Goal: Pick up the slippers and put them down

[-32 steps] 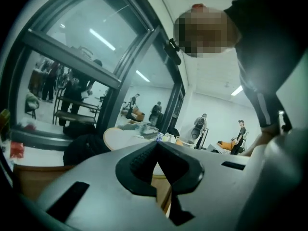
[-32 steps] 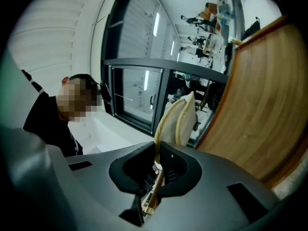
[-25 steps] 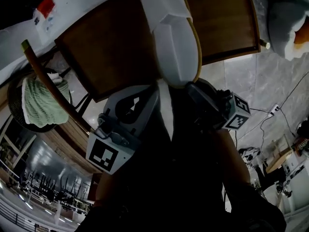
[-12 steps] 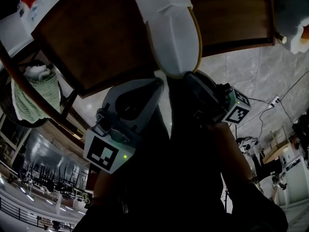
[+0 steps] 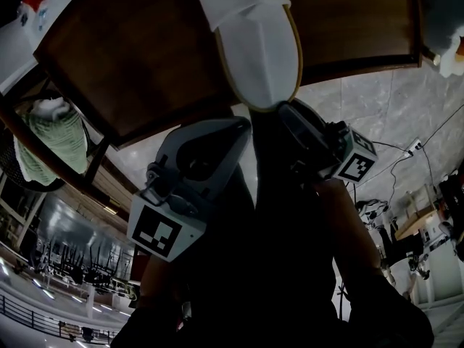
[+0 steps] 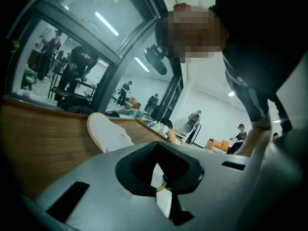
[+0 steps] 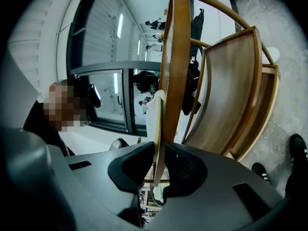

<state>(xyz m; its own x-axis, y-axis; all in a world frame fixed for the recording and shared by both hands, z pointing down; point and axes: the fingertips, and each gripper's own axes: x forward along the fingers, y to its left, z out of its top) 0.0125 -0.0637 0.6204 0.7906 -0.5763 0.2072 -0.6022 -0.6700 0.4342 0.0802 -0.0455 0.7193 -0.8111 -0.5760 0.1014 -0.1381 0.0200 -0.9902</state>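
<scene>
Hand-held gripper (left) (image 6: pixel 161 184) and hand-held gripper (right) (image 7: pixel 158 170): both clenched on slipper (image 5: pixel 257 56) heel; best lowered level to bench (image 5: pixel 145 64), released once sole rests.

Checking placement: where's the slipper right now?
Head view, top centre: the white slipper is over the wooden chair seat, its near end gripped by the left gripper and the right gripper.

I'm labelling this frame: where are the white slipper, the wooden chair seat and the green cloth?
white slipper (image 5: pixel 259 56), head view, its white middle
wooden chair seat (image 5: pixel 138 56), head view, bare wood left of the slipper
green cloth (image 5: pixel 54 140), head view, its middle
</scene>
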